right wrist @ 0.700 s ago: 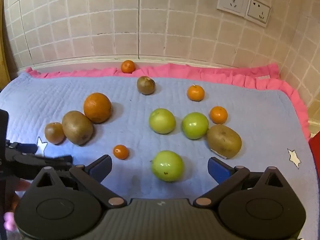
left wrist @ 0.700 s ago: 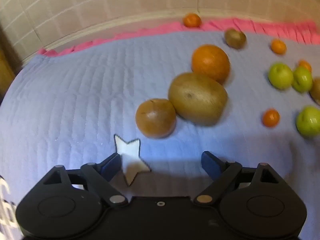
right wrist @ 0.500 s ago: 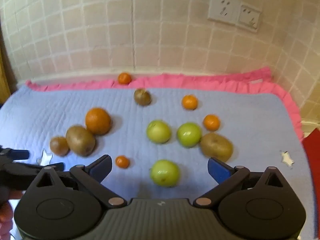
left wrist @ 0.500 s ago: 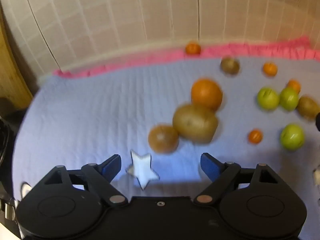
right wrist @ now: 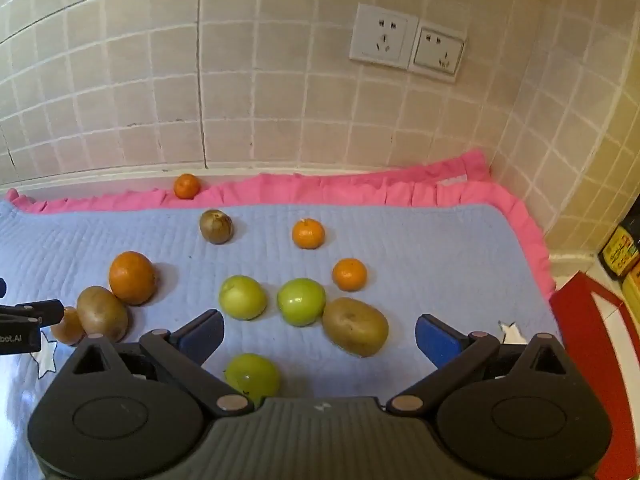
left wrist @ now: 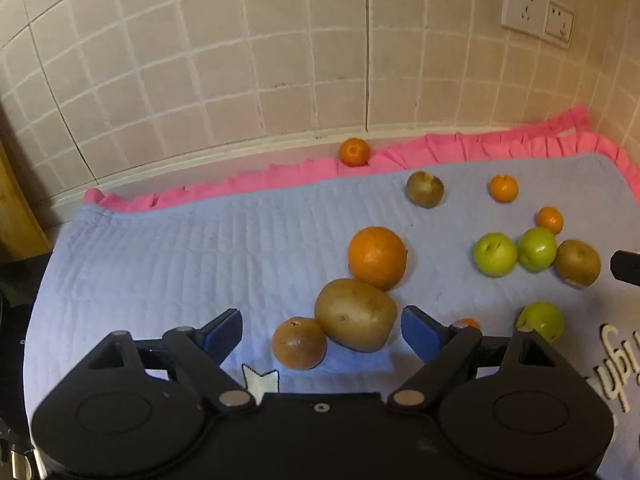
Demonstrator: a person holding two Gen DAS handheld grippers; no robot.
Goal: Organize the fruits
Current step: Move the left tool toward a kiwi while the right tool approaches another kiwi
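Note:
Fruits lie scattered on a blue quilted mat [left wrist: 180,264]. My left gripper [left wrist: 322,330] is open and empty; a large kiwi [left wrist: 355,314] and a small brown fruit [left wrist: 299,343] sit between its fingers' line of sight, a big orange [left wrist: 377,257] just behind. My right gripper [right wrist: 318,334] is open and empty above a green apple [right wrist: 252,376], with two green apples [right wrist: 242,297] [right wrist: 301,301] and a large kiwi [right wrist: 355,326] ahead. Small tangerines [right wrist: 308,233] [right wrist: 349,274] and a small kiwi [right wrist: 216,226] lie farther back.
A tiled wall with two sockets [right wrist: 406,42] stands behind the mat. A pink ruffle [right wrist: 340,190] edges the mat; one tangerine [right wrist: 186,186] rests on it. A red board [right wrist: 600,340] and bottles [right wrist: 620,248] are at the right. The left gripper's tip shows in the right wrist view [right wrist: 28,314].
Both grippers have pulled back and tilted up, so more wall shows and the fruits sit lower in view. Both stayed open. No fruit moved.

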